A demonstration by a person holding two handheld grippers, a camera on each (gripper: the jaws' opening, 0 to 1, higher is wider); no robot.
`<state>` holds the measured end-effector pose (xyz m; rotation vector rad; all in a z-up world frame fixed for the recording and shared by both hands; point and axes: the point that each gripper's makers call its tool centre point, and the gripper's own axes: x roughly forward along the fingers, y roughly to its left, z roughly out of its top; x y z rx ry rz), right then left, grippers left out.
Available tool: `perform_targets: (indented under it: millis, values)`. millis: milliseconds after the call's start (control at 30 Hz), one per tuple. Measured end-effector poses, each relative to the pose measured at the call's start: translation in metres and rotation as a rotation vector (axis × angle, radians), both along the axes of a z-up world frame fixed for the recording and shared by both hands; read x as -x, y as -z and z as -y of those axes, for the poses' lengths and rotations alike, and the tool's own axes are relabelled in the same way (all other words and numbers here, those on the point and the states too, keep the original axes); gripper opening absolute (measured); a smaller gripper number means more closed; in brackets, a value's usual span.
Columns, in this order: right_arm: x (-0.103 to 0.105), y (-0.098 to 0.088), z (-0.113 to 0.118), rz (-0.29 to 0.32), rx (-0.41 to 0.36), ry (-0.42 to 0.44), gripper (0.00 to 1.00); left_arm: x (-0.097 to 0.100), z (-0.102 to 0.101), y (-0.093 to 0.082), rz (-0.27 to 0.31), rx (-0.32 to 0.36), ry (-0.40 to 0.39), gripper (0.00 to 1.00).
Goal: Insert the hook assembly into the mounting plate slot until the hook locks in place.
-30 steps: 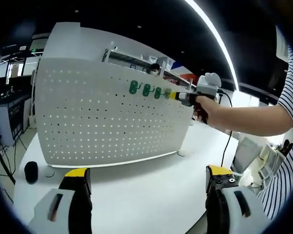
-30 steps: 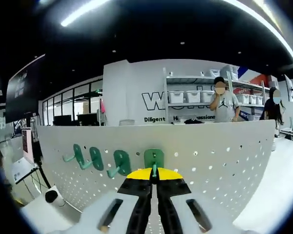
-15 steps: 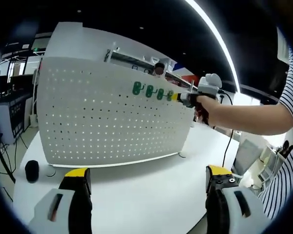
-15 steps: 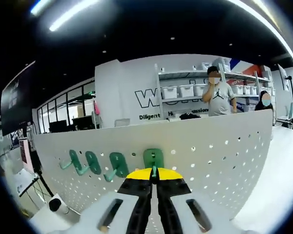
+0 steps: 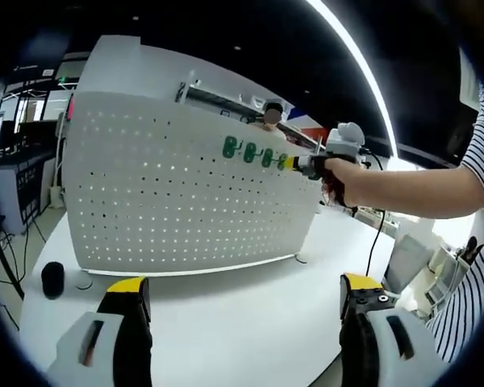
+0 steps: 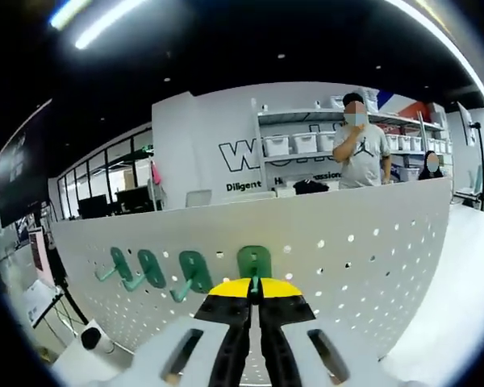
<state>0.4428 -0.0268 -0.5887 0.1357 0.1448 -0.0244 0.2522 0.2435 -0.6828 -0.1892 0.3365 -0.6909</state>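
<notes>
Right gripper (image 6: 255,295) jaws closed on green hook (image 6: 254,262), pressed against pegboard (image 6: 371,250) at 12 o'clock, beside three mounted hooks (image 6: 149,268). Left gripper (image 5: 240,310) jaws wide apart, holding nothing, above table (image 5: 242,290).

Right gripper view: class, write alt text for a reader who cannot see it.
The right gripper, jaws shut on a green hook, holds it against a white pegboard. Three more green hooks hang in a row to its left, and shelves with bins stand behind.
</notes>
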Motion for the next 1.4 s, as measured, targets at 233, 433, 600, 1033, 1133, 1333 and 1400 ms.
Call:
perform_targets:
  millis: [233, 433, 600, 1033, 1133, 1333, 1400]
  values:
    - [0.000, -0.001, -0.003, -0.004, 0.115, -0.023, 0.00, 0.005, -0.002, 0.002, -0.005, 0.016, -0.006, 1.00]
    - [-0.001, 0.003, -0.001, -0.022, 0.153, -0.006, 0.02, 0.012, -0.009, -0.002, 0.000, 0.018, -0.030, 1.00]
    - [0.002, -0.010, -0.006, 0.011, 0.148, 0.001, 0.14, 0.013, -0.015, -0.006, 0.005, 0.011, -0.048, 1.00]
    - [0.033, -0.017, 0.018, 0.041, 0.124, 0.046, 0.53, 0.014, -0.012, -0.017, 0.025, -0.028, -0.048, 1.00]
    - [0.047, -0.008, 0.022, 0.022, 0.116, 0.044, 0.59, 0.014, -0.010, -0.019, 0.029, -0.036, -0.042, 1.00]
    - [0.083, 0.009, 0.036, 0.001, 0.104, 0.053, 0.66, 0.014, -0.006, -0.025, 0.041, -0.049, -0.024, 1.00]
    - [0.093, 0.012, 0.039, 0.000, 0.108, 0.053, 0.68, 0.014, -0.005, -0.025, 0.043, -0.052, -0.019, 1.00]
